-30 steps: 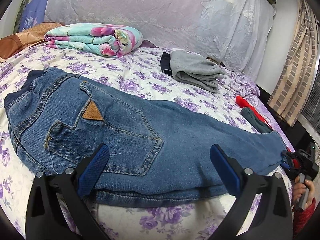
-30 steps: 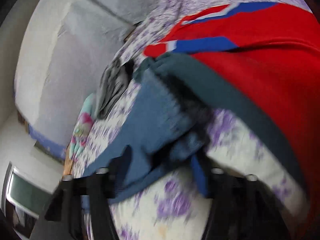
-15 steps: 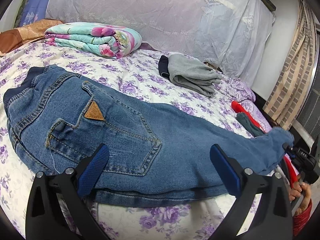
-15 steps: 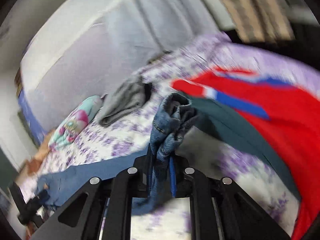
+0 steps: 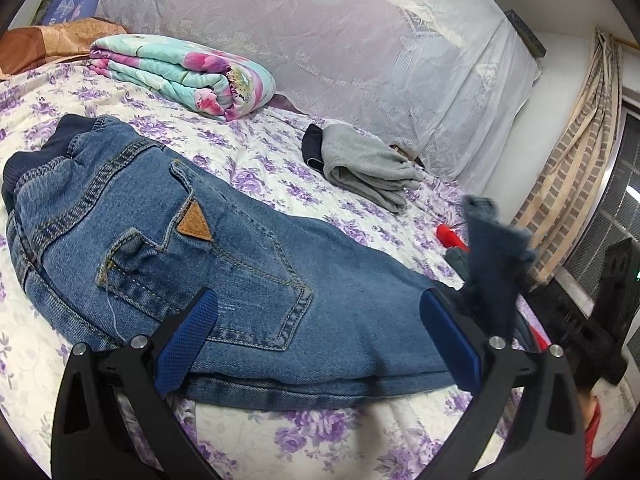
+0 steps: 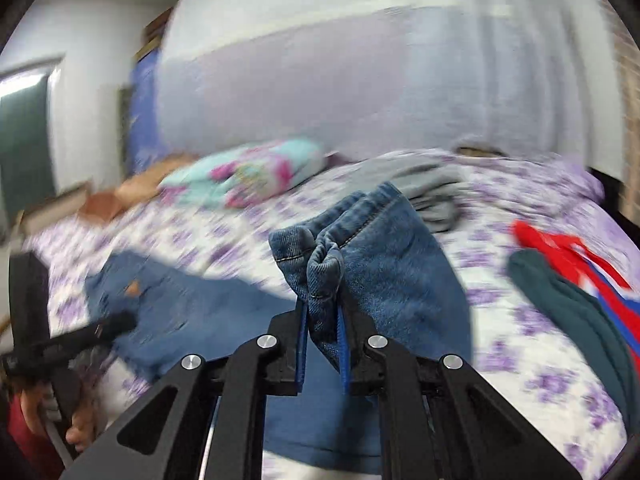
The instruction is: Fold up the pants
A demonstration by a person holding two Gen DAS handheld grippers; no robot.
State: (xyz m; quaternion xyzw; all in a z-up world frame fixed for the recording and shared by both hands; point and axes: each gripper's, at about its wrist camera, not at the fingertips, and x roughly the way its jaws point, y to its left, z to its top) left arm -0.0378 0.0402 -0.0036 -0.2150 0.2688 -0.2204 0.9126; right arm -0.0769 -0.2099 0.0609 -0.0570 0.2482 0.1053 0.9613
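Right gripper (image 6: 322, 336) clamps the jeans (image 5: 240, 264) hem, lifted at 3 o'clock; left gripper (image 5: 320, 320) hovers with fingers apart over the seat.

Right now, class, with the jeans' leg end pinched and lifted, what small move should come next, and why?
Probably carry the right hand-held gripper across toward the waistband. It is shut on the hem, which hangs raised, while the rest of the jeans lie flat on the bed. The left hand-held gripper is open over the seat.
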